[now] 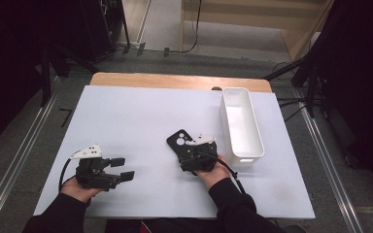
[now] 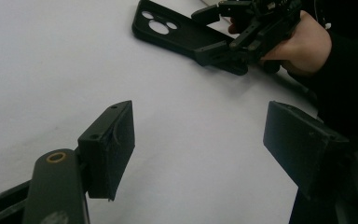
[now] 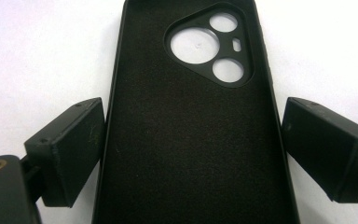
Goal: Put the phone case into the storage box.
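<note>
Phone case: we see a black phone case (image 1: 177,141) lying flat on the white surface (image 1: 126,121), inner side up, near the middle and a little toward the person's right. Its camera cut-out end points away from the person.

Right gripper: in the high view the right gripper (image 1: 197,154) sits over the near end of the case, held in the person's right hand (image 1: 212,171). We cannot judge the finger gap from up there.

Right gripper view: here we get what the high view hides. The two black fingers (image 3: 70,149) straddle the case (image 3: 191,140), one on each long edge. The left one sits right at the rim; the right one stands just beside the opposite edge, and we cannot tell whether it touches. So the fingers are set narrowly around the case, not clearly clamped. This view also shows the matte lining and the three round holes plus a small slot in the cut-out.

Left gripper: in the high view the left gripper (image 1: 119,167) rests low at the near left of the surface, well apart from the case, in the person's left hand (image 1: 80,187).

Left gripper view: its fingers (image 2: 109,149) stand wide with only bare surface between them. Farther off we see the case (image 2: 177,32) from the side, with the other gripper at its end.

Bin: a long white bin (image 1: 243,124) stands at the right of the surface, just beside the right gripper.
</note>
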Demonstrator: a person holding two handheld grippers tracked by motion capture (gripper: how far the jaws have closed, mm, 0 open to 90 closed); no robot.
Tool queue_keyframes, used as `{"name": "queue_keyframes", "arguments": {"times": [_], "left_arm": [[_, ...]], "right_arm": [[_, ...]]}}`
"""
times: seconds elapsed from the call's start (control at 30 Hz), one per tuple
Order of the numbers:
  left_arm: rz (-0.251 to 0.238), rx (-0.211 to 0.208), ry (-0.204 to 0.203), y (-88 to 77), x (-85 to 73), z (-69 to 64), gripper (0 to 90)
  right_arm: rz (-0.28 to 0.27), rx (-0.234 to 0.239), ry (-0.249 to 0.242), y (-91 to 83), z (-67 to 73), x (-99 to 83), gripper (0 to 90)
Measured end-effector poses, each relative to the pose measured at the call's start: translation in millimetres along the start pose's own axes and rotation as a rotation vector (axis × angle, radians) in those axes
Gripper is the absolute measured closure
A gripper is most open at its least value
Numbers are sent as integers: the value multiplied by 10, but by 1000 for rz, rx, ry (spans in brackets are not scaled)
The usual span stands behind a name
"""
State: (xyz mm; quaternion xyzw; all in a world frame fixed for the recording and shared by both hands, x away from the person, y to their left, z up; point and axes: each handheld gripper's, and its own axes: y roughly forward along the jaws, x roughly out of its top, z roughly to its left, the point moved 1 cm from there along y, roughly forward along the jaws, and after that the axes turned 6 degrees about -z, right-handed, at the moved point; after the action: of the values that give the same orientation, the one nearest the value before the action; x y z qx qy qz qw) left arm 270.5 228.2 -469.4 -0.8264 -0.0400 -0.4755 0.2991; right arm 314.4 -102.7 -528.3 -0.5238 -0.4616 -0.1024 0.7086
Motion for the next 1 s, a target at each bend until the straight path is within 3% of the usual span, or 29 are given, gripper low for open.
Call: {"name": "queue_keyframes", "arguments": {"times": [0.57, 1.0], "left_arm": [[0, 15, -7, 6, -5, 18, 245], [-1, 6, -8, 7, 6, 21, 245]], "right_arm": [[-12, 18, -8, -15, -15, 2, 119], [-22, 120, 27, -31, -44, 88, 126]]}}
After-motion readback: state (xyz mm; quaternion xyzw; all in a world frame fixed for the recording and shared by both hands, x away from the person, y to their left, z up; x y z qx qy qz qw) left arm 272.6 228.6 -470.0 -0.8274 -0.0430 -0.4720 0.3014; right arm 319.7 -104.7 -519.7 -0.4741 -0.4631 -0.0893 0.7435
